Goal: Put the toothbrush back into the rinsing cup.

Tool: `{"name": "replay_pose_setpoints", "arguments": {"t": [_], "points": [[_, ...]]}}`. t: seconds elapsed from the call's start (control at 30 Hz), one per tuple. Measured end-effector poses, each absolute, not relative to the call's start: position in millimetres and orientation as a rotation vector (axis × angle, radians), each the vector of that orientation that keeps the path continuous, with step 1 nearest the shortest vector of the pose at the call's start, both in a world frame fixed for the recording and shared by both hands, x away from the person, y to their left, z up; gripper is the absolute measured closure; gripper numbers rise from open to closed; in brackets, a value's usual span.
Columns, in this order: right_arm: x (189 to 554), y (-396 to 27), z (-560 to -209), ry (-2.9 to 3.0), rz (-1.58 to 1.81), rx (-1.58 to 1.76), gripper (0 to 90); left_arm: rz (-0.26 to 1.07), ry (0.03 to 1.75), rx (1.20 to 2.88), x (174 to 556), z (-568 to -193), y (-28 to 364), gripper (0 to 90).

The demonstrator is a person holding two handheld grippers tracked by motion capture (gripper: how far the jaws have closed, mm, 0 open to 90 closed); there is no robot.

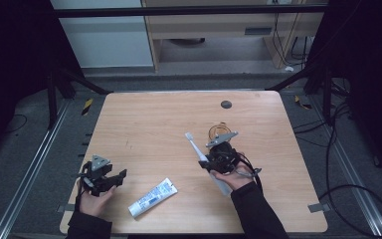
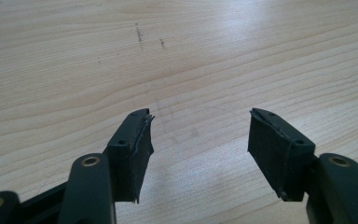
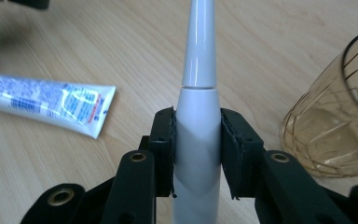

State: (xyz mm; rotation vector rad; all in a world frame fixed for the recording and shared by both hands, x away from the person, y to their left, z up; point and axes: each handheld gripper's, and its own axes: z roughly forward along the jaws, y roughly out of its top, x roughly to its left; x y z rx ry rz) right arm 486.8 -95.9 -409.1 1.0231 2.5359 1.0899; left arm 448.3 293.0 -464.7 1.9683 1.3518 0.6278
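A white electric toothbrush (image 1: 197, 149) (image 3: 198, 84) is clamped between the jaws of my right gripper (image 1: 208, 163) (image 3: 196, 140), its head pointing up and away over the table's middle right. An amber glass cup (image 3: 338, 116) (image 1: 219, 130) stands just beyond and to the right of that gripper. A white and blue toothpaste tube (image 1: 152, 197) (image 3: 46, 101) lies flat near the front edge. My left gripper (image 1: 119, 178) (image 2: 198, 140) rests low at the front left, open, with bare wood between its fingers.
The wooden table (image 1: 149, 119) has a dark round grommet (image 1: 226, 104) near its far edge. Black cables (image 1: 348, 164) trail on the floor to the right. A pale cabinet (image 1: 229, 30) stands behind the table.
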Motion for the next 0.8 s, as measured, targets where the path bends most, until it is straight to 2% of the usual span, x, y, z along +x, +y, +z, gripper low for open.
{"name": "replay_pose_setpoints", "arguments": {"t": [0.8], "points": [[486, -109, -379, 1.961, 1.571, 1.079, 67.5, 0.628, 1.353, 1.962, 448, -465, 294, 38.8]]}}
